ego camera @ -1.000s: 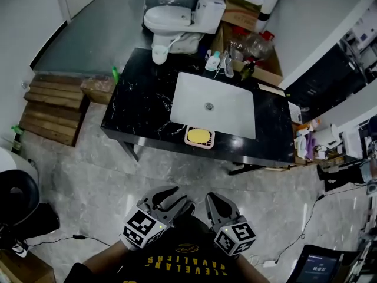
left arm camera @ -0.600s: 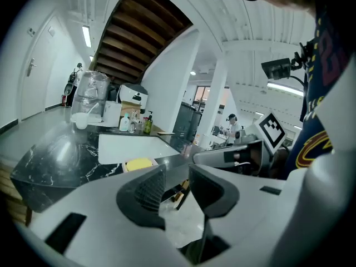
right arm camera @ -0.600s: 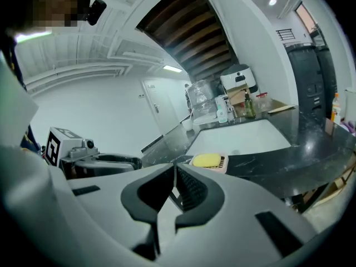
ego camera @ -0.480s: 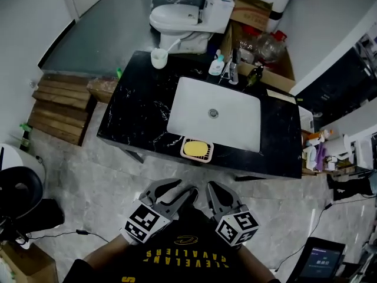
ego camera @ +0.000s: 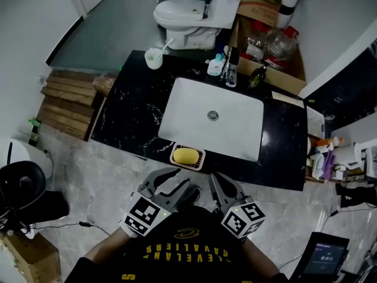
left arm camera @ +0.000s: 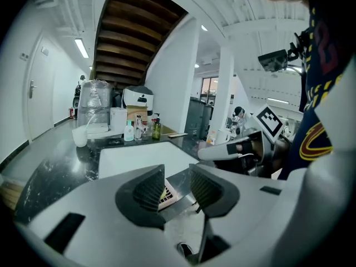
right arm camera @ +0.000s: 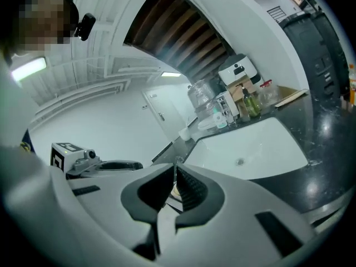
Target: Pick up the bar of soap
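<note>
A yellow bar of soap (ego camera: 185, 155) lies in a pink slotted soap dish (ego camera: 200, 160) on the near edge of the black counter (ego camera: 132, 111), in front of the white sink (ego camera: 194, 99). Both grippers are held close to the person's chest, short of the counter and just below the dish in the head view. My left gripper (ego camera: 178, 181) is shut with nothing in it; in the left gripper view the dish (left arm camera: 168, 193) shows through the slit between its jaws (left arm camera: 177, 174). My right gripper (ego camera: 222, 183) is shut and empty, its pads nearly touching (right arm camera: 175, 174).
At the back of the counter stand a white cup (ego camera: 154, 57), small bottles (ego camera: 215, 65) and a dark faucet (ego camera: 230, 69). A toilet (ego camera: 184, 15) and cardboard boxes (ego camera: 259, 10) lie behind. Wooden pallets (ego camera: 68, 102) sit left, a black bin (ego camera: 20, 184) at near left.
The counter and soap dish have drawn nearer to the grippers as the person stepped forward. Both grippers stay by the chest, jaws unchanged.
</note>
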